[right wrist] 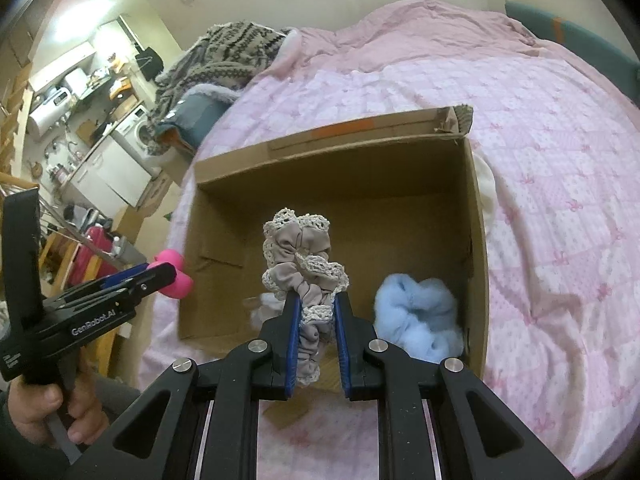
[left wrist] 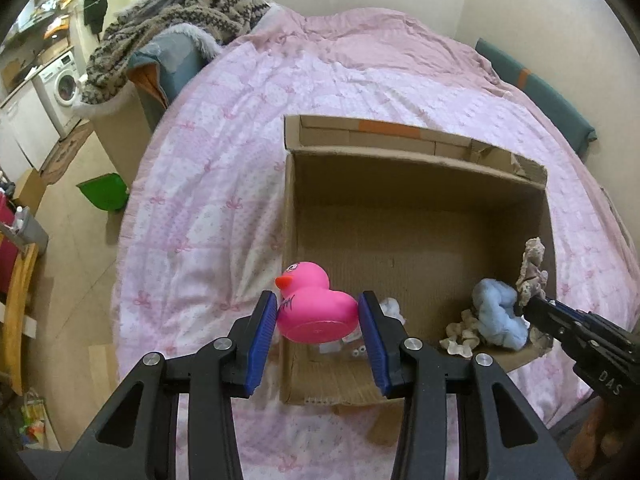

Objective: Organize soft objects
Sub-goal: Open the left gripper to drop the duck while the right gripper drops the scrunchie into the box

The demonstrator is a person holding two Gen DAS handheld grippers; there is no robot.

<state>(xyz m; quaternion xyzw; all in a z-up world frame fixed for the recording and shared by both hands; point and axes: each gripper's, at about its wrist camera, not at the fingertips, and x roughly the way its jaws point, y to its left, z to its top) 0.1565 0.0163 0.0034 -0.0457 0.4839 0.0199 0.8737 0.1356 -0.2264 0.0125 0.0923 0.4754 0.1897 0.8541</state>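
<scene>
1. Over the near left corner of the cardboard box [left wrist: 416, 216], a pink rubber duck [left wrist: 316, 304] is clamped between the blue pads of the left gripper [left wrist: 318, 312], held above the box's left wall.
2. The right gripper [right wrist: 316, 312] is closed on a beige lace-trimmed scrunchie [right wrist: 302, 260], which stands up above the open box near its front edge.
3. Inside the box, a fluffy light blue scrunchie [right wrist: 416, 320] lies in the near right corner, against the right wall; another beige lace piece [left wrist: 460, 330] sits just beside it, and something white [left wrist: 390, 306] shows behind the left gripper's right finger.
4. The box rests on the bed [left wrist: 224, 168], on a pink patterned quilt, near its front edge.
5. At the bed's far left corner lies a heap of knitted grey blanket [left wrist: 180, 20]; a green bin [left wrist: 104, 190] stands on the floor to the left.
</scene>
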